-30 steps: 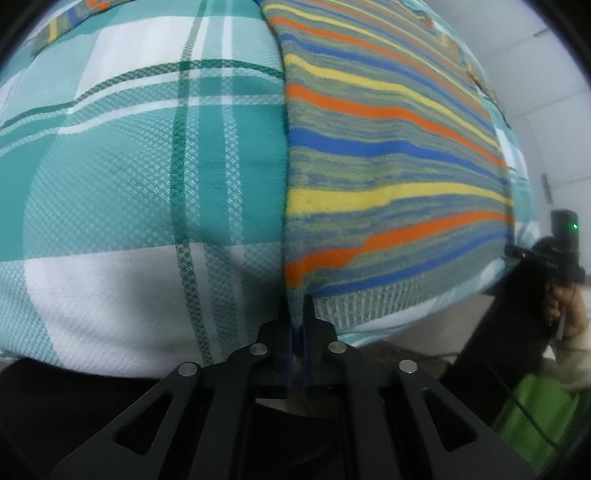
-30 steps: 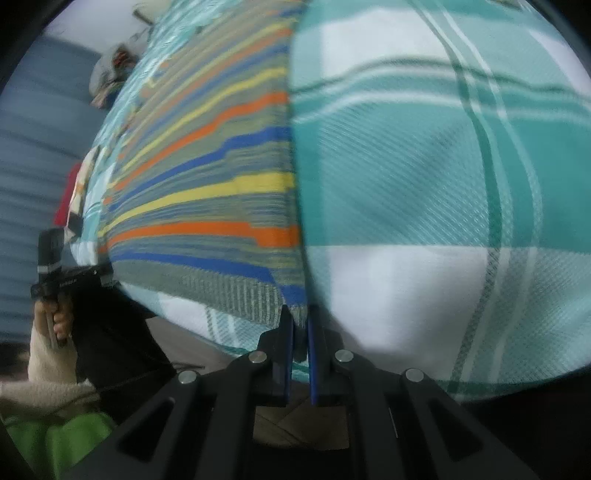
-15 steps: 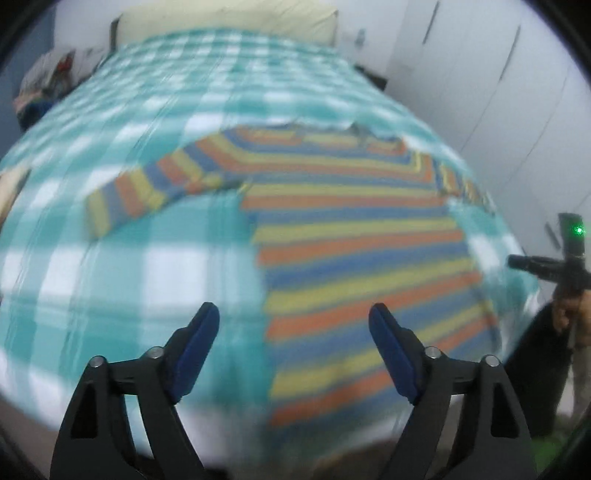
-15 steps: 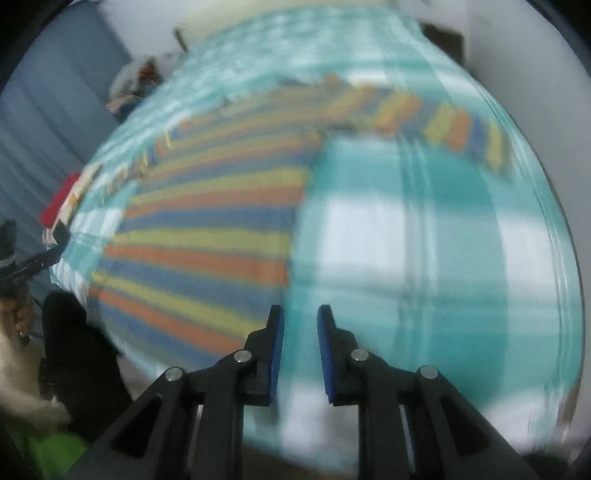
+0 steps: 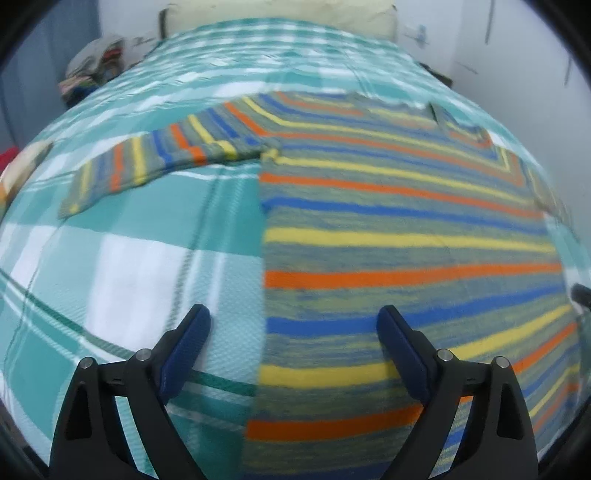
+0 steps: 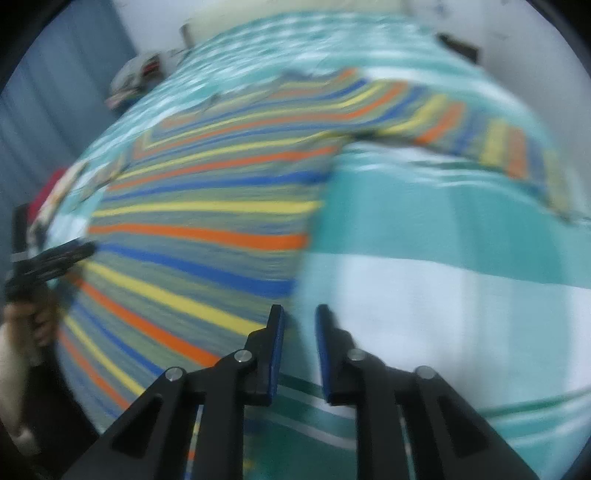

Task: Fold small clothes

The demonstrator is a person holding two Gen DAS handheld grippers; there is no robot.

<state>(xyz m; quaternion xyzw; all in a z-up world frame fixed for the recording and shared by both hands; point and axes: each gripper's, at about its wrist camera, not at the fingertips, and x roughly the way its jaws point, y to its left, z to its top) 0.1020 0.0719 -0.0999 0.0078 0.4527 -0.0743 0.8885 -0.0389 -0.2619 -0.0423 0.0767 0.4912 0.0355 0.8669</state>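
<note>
A striped knit sweater [image 5: 388,229] in orange, yellow, blue and grey lies flat on a teal and white plaid bed cover [image 5: 110,266]. One sleeve [image 5: 155,162] reaches left. My left gripper [image 5: 293,328] is wide open and empty above the sweater's left edge. In the right wrist view the sweater [image 6: 207,221] fills the left half and its other sleeve [image 6: 461,125] reaches right. My right gripper [image 6: 298,314] is a little open and empty over the sweater's right edge. The left gripper also shows at the far left of the right wrist view [image 6: 48,258].
A pillow [image 5: 280,14] lies at the head of the bed. A pile of clothes [image 5: 96,70] sits at the far left by a blue curtain [image 6: 55,92]. White cupboard doors [image 5: 517,55] stand to the right. A red item [image 6: 48,188] lies at the bed's left edge.
Both grippers have let go of the sweater's hem corners and lifted back from the bed. The left opened wide, the right opened a little. The sweater now lies flat.
</note>
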